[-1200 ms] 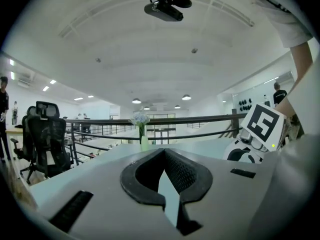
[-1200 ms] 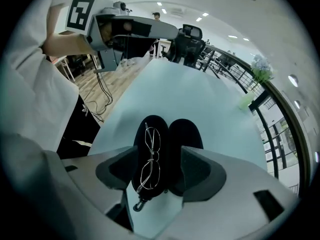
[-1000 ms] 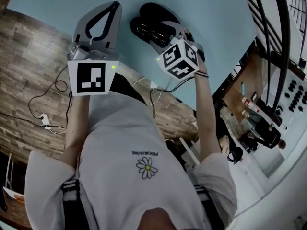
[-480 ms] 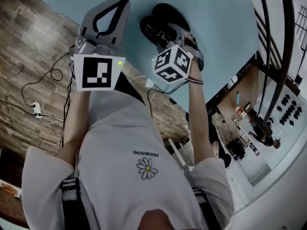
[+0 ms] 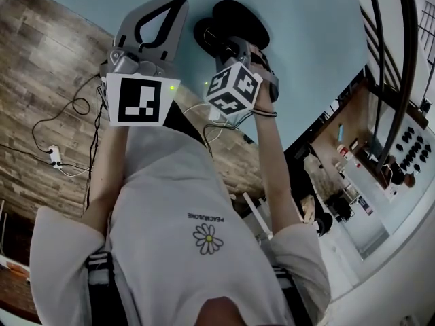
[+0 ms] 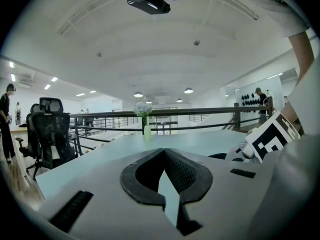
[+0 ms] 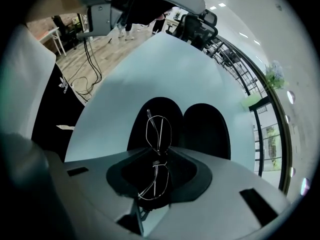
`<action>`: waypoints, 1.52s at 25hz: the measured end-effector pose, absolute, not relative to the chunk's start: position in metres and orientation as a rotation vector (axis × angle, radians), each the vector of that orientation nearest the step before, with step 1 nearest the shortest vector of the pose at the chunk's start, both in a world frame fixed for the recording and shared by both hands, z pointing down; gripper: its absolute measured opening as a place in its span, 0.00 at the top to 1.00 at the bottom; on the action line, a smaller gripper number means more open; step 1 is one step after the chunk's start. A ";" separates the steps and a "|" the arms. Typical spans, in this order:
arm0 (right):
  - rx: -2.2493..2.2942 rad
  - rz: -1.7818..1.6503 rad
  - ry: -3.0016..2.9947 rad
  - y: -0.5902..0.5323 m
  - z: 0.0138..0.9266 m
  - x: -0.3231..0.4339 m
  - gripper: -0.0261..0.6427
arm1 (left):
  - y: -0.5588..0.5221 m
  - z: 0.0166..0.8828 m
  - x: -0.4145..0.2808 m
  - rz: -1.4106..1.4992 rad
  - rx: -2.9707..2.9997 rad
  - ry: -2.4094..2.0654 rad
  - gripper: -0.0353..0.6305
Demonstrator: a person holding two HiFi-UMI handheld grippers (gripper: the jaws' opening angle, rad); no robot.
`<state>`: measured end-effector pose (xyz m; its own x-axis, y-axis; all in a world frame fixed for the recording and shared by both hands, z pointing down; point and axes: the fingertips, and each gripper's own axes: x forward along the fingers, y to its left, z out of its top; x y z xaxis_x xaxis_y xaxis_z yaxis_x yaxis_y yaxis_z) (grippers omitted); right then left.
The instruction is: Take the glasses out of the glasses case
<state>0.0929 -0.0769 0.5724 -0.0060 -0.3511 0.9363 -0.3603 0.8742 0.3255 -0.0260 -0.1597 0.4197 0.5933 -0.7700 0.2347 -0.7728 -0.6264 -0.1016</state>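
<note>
A black glasses case [image 7: 205, 129] lies open on the light blue table [image 7: 150, 69], both halves flat. Thin wire-framed glasses [image 7: 159, 129] rest in its left half. My right gripper [image 7: 159, 151] points steeply down over the case. Its jaws are closing, and the tips meet on the bridge of the glasses. In the head view the case [image 5: 234, 15] lies just beyond the right gripper [image 5: 230, 46], whose marker cube hides the fingertips. My left gripper [image 5: 178, 2] hovers left of the case, shut and holding nothing; in its own view the left gripper [image 6: 163, 151] faces across the table.
A small vase of flowers [image 6: 144, 119] stands at the table's far edge before a railing. A black office chair [image 6: 50, 129] stands left of the table. Cables and a power strip [image 5: 54, 156] lie on the wooden floor. The table's near edge runs below both grippers.
My right gripper has sunk toward the open case and tipped more steeply down. The left gripper has kept its place beside the case.
</note>
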 end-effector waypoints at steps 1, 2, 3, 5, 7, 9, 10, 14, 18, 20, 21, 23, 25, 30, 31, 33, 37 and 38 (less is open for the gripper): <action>0.581 0.010 -1.600 -0.077 0.572 0.093 0.85 | -0.159 0.419 -0.025 0.407 2.799 -1.350 0.92; 0.595 0.008 -1.595 -0.077 0.573 0.093 0.85 | -0.157 0.419 -0.025 0.409 2.804 -1.349 0.92; 0.608 0.009 -1.590 -0.077 0.573 0.094 0.85 | -0.156 0.419 -0.026 0.408 2.807 -1.349 0.92; 0.634 0.041 -1.590 -0.076 0.574 0.095 0.84 | -0.153 0.421 -0.027 0.408 2.808 -1.350 0.92; 0.664 0.103 -1.596 -0.077 0.574 0.096 0.84 | -0.149 0.423 -0.028 0.432 2.814 -1.343 0.92; 0.698 0.166 -1.598 -0.077 0.574 0.099 0.83 | -0.144 0.425 -0.027 0.472 2.822 -1.328 0.92; 0.710 0.195 -1.598 -0.077 0.574 0.100 0.83 | -0.142 0.425 -0.026 0.486 2.825 -1.321 0.92; 0.687 0.277 -1.609 -0.080 0.575 0.101 0.84 | -0.140 0.429 -0.026 0.488 2.833 -1.306 0.92; 0.668 0.338 -1.615 -0.081 0.575 0.098 0.85 | -0.136 0.432 -0.029 0.507 2.829 -1.294 0.92; 0.665 0.317 -1.604 -0.080 0.574 0.097 0.85 | -0.134 0.430 -0.028 0.503 2.831 -1.289 0.92; 0.663 0.307 -1.601 -0.080 0.573 0.097 0.85 | -0.134 0.430 -0.029 0.500 2.833 -1.287 0.92; 0.659 0.302 -1.606 -0.081 0.572 0.096 0.85 | -0.135 0.429 -0.031 0.500 2.840 -1.287 0.92; 0.657 0.304 -1.613 -0.082 0.572 0.096 0.85 | -0.138 0.429 -0.033 0.504 2.842 -1.289 0.92; 0.684 0.317 -1.627 -0.085 0.569 0.099 0.85 | -0.142 0.424 -0.032 0.505 2.851 -1.292 0.92; 0.694 0.312 -1.631 -0.086 0.566 0.099 0.85 | -0.143 0.422 -0.032 0.500 2.857 -1.292 0.92; 0.715 0.303 -1.641 -0.091 0.558 0.098 0.85 | -0.145 0.418 -0.032 0.491 2.868 -1.293 0.92; 0.782 0.275 -1.671 -0.105 0.534 0.102 0.85 | -0.148 0.405 -0.025 0.487 2.904 -1.285 0.92; 0.803 0.265 -1.678 -0.109 0.526 0.103 0.85 | -0.149 0.400 -0.023 0.481 2.920 -1.281 0.92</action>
<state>0.1033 -0.1086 0.5264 -0.0657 -0.3633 0.9294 -0.6320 0.7359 0.2430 -0.0230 -0.1488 0.4000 0.6404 -0.7306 0.2369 -0.7058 -0.6815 -0.1934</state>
